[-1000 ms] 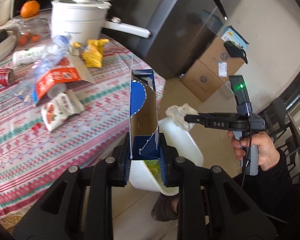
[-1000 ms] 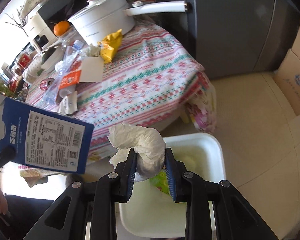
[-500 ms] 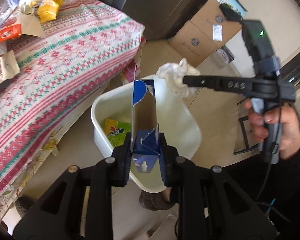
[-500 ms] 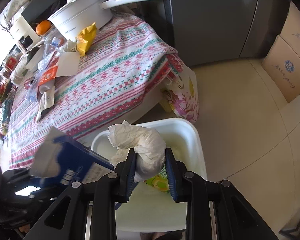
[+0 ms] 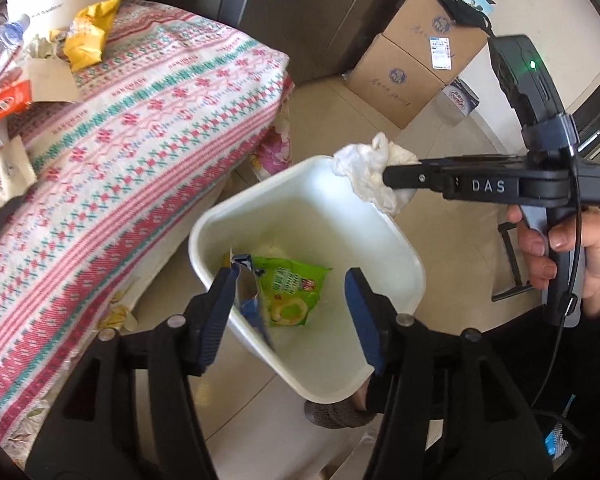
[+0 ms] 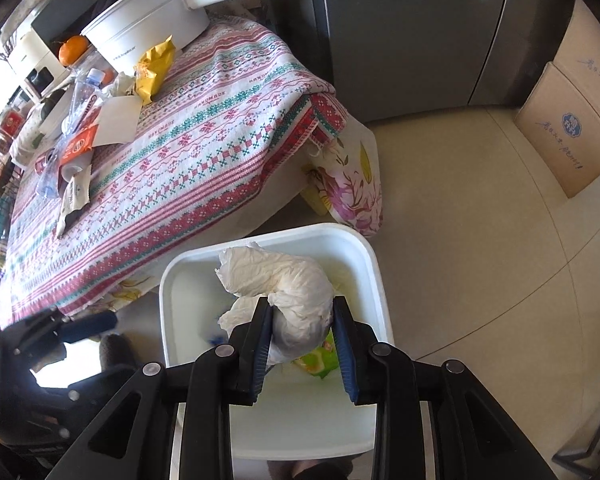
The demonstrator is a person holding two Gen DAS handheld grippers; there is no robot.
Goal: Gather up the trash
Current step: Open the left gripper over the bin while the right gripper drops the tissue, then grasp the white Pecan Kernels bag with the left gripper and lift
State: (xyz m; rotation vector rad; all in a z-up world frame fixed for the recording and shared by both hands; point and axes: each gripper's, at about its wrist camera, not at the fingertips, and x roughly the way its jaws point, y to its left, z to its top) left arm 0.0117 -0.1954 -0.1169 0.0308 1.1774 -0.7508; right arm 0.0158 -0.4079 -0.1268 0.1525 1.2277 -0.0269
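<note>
A white bin stands on the floor beside the table, with a green wrapper inside. My left gripper hovers over it, jaws opening. The blue carton is loose between them, slipping into the bin beside the left finger. My right gripper is above the bin, shut on a crumpled white tissue. Its jaws are just starting to open, and the pads still press the tissue. In the left wrist view, the right gripper holds the tissue at the bin's far rim.
The table with the patterned cloth carries a yellow wrapper, a plastic bottle, other wrappers and a white pot. A dark fridge and cardboard boxes stand behind. A slippered foot is under the bin's near edge.
My left gripper swung from the table's edge down over the bin, then opened and let go of the blue carton. The right gripper brought the tissue over the bin.
</note>
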